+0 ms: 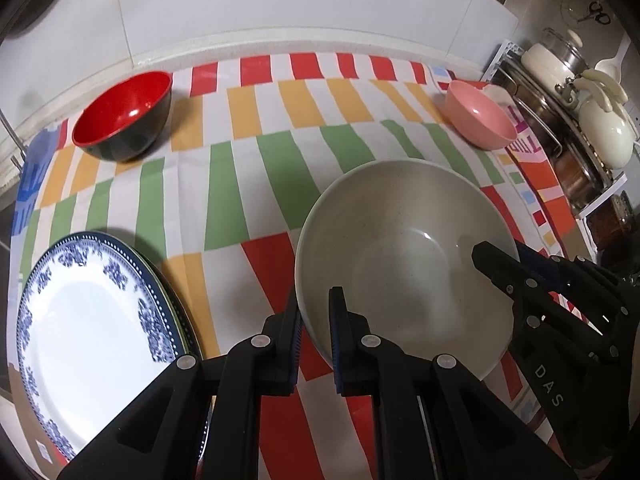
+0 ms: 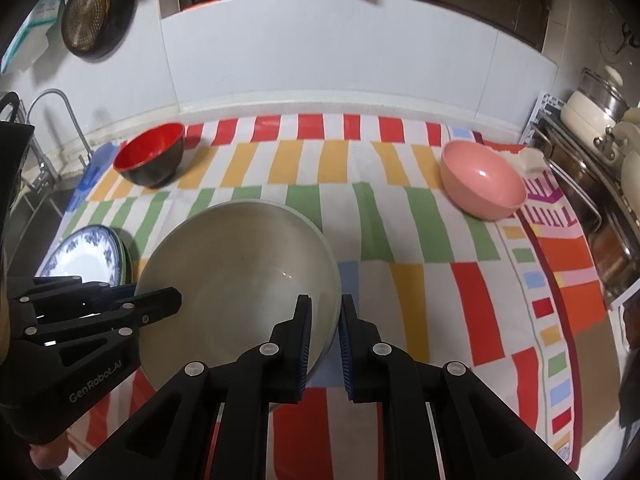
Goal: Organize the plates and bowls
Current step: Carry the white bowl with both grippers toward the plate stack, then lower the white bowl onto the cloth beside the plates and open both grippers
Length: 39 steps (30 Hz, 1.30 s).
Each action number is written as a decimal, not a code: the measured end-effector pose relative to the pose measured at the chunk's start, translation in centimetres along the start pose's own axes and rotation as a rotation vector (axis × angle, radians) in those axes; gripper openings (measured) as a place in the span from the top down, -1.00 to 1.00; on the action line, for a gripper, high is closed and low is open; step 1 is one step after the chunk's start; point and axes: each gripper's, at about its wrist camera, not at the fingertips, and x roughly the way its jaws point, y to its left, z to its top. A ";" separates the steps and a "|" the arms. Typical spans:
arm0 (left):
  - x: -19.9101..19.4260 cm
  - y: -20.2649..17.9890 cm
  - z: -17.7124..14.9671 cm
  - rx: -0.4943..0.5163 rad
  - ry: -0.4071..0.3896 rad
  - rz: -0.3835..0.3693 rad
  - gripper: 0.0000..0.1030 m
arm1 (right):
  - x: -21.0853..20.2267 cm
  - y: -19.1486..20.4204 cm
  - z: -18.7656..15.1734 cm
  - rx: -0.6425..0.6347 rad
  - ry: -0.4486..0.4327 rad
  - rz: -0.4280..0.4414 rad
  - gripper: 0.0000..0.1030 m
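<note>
A large grey bowl [image 1: 404, 264] sits on the striped cloth [image 1: 248, 184]; it also shows in the right wrist view [image 2: 236, 276]. My left gripper [image 1: 316, 312] is shut on its left rim, one finger inside and one outside. My right gripper [image 2: 325, 320] is shut on its right rim in the same way, and shows in the left wrist view [image 1: 504, 268]. A stack of blue-and-white plates [image 1: 88, 332] lies left of the bowl. A red-and-black bowl [image 1: 124, 116] stands far left and a pink bowl [image 1: 480, 116] far right.
A rack with pots and a white kettle [image 1: 604, 136] stands along the right edge of the counter. A sink with a tap [image 2: 52, 120] is at the left. The white tiled wall [image 2: 320, 52] runs behind the cloth, with a pan [image 2: 86, 16] hanging on it.
</note>
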 end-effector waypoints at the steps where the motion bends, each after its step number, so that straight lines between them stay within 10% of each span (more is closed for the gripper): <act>1: 0.2 0.0 -0.1 -0.003 0.004 0.003 0.76 | 0.1 0.1 -0.2 -0.001 0.005 0.001 0.71; 28: 1.9 -0.2 -1.0 -0.023 0.044 0.027 0.68 | 2.8 -0.2 -2.0 -0.007 0.087 0.036 0.71; 35: 0.8 0.0 -1.0 -0.037 -0.007 0.040 0.06 | 2.7 -0.7 -2.1 0.027 0.083 0.074 0.68; 39: -0.5 0.1 -0.5 -0.031 -0.051 0.056 -0.17 | 1.9 -0.9 -2.1 0.042 0.054 0.062 0.32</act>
